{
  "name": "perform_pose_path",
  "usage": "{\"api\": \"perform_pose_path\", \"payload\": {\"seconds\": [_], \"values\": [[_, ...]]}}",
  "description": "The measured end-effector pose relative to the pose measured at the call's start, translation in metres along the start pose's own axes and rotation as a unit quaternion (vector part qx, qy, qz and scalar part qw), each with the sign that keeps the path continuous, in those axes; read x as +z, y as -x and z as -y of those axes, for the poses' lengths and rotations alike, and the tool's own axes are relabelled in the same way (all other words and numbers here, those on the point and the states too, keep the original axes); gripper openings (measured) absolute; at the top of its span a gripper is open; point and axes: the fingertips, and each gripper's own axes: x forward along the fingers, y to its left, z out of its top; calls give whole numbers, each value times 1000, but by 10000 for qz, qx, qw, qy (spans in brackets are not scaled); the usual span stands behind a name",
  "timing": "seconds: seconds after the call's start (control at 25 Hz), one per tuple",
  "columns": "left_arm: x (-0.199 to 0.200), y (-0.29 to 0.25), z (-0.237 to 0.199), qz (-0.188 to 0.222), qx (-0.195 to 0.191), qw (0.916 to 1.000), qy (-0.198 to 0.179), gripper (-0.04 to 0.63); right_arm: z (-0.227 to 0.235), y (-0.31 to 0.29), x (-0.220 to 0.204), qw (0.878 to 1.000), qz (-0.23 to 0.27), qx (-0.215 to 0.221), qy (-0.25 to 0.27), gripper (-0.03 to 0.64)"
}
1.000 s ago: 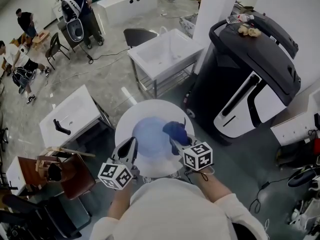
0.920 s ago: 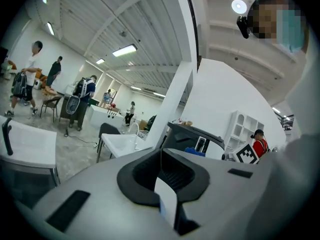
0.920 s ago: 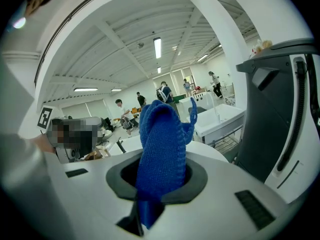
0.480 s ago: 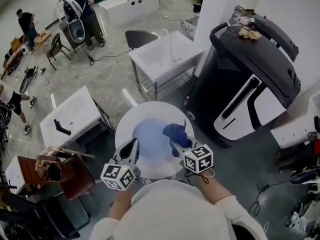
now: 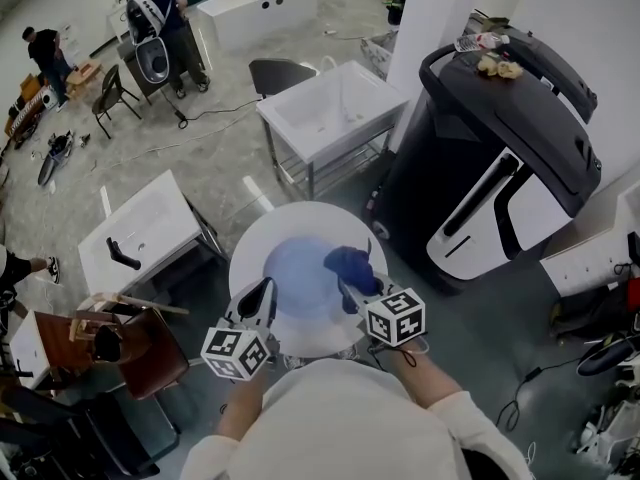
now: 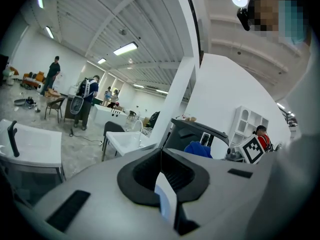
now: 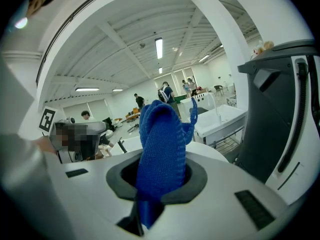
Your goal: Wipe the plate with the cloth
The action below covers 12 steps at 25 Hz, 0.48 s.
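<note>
- The plate (image 5: pixel 295 268) — pale blue and round — lies face up near the middle of the small round white counter (image 5: pixel 248 240), a touch closer to the edge where the person stands. Being round, it has no long axis; its open face looks straight up.
- The cloth (image 5: pixel 350 262), deep blue and knitted, is bunched over the plate's right-hand part. Its long axis runs out of the claw and away from the person, toward the counter's far edge, free end leading. I can't tell whether it presses on the plate or hangs just above it.
- The right claw (image 5: pixel 351 288) is clamped on the cloth's near end, with a short tail hanging below the jaws. I'd say it is held this way so the wad sticks out ahead as a rubbing pad.
- The left claw (image 5: pixel 262 294) is closed on the plate's near-left rim — a thin pale edge is pinched between its jaws. My guess is that it steadies the plate so it won't slide under the wiping.
- Beyond the counter's far edge stands a white sink unit (image 5: pixel 330 108), and to the right a big black-and-white machine (image 5: pixel 500 158).
</note>
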Motion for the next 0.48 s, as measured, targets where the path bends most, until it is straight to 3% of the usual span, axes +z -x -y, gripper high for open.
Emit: {"api": "perform_pose_path", "payload": {"seconds": [0.48], "values": [[-3, -3, -2, -68, 7, 9999, -94, 35, 1, -5, 1, 10000, 23, 2, -23, 84]]}}
